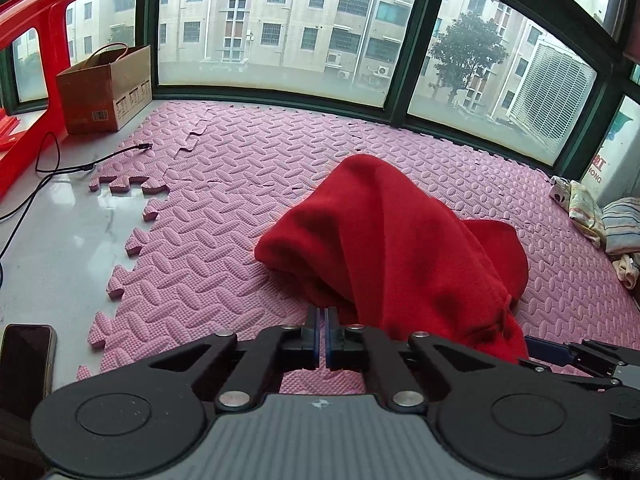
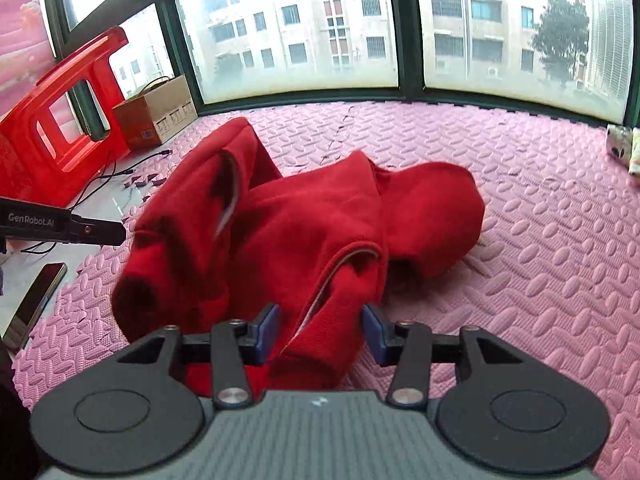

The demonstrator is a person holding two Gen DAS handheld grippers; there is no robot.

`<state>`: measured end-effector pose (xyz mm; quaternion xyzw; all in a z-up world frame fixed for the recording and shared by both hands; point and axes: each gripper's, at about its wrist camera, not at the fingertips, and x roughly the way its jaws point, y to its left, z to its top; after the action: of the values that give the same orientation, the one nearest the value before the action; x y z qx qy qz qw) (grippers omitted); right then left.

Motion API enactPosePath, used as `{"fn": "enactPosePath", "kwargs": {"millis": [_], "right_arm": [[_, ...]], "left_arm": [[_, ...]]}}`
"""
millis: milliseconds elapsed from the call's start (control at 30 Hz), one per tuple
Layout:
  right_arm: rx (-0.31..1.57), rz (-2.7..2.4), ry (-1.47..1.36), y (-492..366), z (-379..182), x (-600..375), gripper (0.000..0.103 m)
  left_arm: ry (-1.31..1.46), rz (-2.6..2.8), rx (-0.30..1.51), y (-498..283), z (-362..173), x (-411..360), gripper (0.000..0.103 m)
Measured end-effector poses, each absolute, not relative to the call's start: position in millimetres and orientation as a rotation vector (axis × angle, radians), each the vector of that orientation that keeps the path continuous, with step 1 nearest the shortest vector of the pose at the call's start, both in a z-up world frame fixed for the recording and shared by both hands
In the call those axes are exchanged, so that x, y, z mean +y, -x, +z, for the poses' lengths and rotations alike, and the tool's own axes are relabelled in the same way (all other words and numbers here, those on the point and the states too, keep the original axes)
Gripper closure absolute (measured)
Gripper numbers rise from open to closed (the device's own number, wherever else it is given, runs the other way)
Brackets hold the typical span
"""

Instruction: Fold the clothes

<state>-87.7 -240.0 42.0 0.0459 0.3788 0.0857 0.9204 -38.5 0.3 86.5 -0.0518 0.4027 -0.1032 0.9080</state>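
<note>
A red fleece garment [image 1: 400, 240] lies crumpled in a heap on the pink foam mat [image 1: 240, 184]. My left gripper [image 1: 322, 334] is shut with nothing between its blue pads, just left of the garment's near edge. In the right wrist view the same garment [image 2: 296, 232] shows a grey lining along its hems. My right gripper [image 2: 321, 332] is open, its blue pads [image 2: 267, 330] standing on either side of a near fold of the fabric without pinching it. The left gripper's body [image 2: 80, 230] shows at the left edge of that view.
A red plastic stool [image 1: 36, 40], a cardboard box [image 1: 106, 92] and a black cable [image 1: 64, 168] lie at the far left. A phone [image 1: 24, 364] rests on the bare floor. Other folded clothes [image 1: 608, 224] sit at the right by the windows.
</note>
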Motion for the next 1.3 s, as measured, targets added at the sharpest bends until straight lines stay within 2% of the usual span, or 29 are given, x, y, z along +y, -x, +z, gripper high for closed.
{"fn": "enactPosePath", "kwargs": {"millis": [200,267,333,367,433,567,633,733,867,900,933,1033,1067,1233,1300], "right_arm": [[0.843,0.143,-0.102,80.9,33.7,-235.7,0.057],[0.850,0.138,-0.096,81.0,32.9,-233.6,0.053],[0.854,0.136,-0.089,81.4,32.5,-231.6,0.051],[0.857,0.135,-0.086,81.6,32.3,-230.6,0.051],[0.859,0.137,-0.080,82.7,31.9,-228.8,0.047],[0.859,0.149,-0.069,85.2,31.0,-227.1,0.046],[0.860,0.154,-0.078,85.7,30.5,-228.4,0.046],[0.861,0.162,-0.095,86.2,29.6,-230.9,0.046],[0.862,0.177,-0.125,87.3,28.4,-236.4,0.047],[0.863,0.180,-0.137,87.5,28.0,-238.9,0.049],[0.865,0.182,-0.149,87.5,27.8,-241.5,0.051],[0.868,0.199,-0.186,85.5,27.0,-247.2,0.054],[0.869,0.205,-0.199,84.7,26.8,-249.0,0.054],[0.874,0.237,-0.260,80.8,25.5,-258.1,0.078],[0.860,0.249,-0.271,83.1,29.7,-259.2,0.082]], "left_arm": [[0.109,-0.233,0.801,45.0,99.2,-2.6,0.099],[0.093,-0.260,0.786,45.4,105.9,-14.0,0.095],[0.076,-0.285,0.775,44.9,109.5,-26.5,0.084],[0.070,-0.294,0.774,44.0,110.5,-32.5,0.082],[0.062,-0.306,0.779,41.2,111.7,-43.9,0.068],[0.042,-0.319,0.780,32.2,113.6,-65.5,0.060],[0.037,-0.320,0.787,26.8,112.9,-73.8,0.050],[0.015,-0.305,0.810,16.9,106.5,-88.0,0.049],[-0.006,-0.289,0.852,8.6,92.9,-94.6,0.051],[-0.004,-0.290,0.862,7.4,89.6,-93.4,0.063],[-0.002,-0.291,0.872,6.3,86.3,-92.2,0.083],[0.008,-0.295,0.895,3.9,78.5,-87.2,0.094],[0.018,-0.298,0.893,4.9,78.8,-83.3,0.095],[0.100,-0.324,0.872,10.6,87.7,-62.5,0.098],[0.141,-0.333,0.865,13.7,91.8,-51.3,0.098]]}}
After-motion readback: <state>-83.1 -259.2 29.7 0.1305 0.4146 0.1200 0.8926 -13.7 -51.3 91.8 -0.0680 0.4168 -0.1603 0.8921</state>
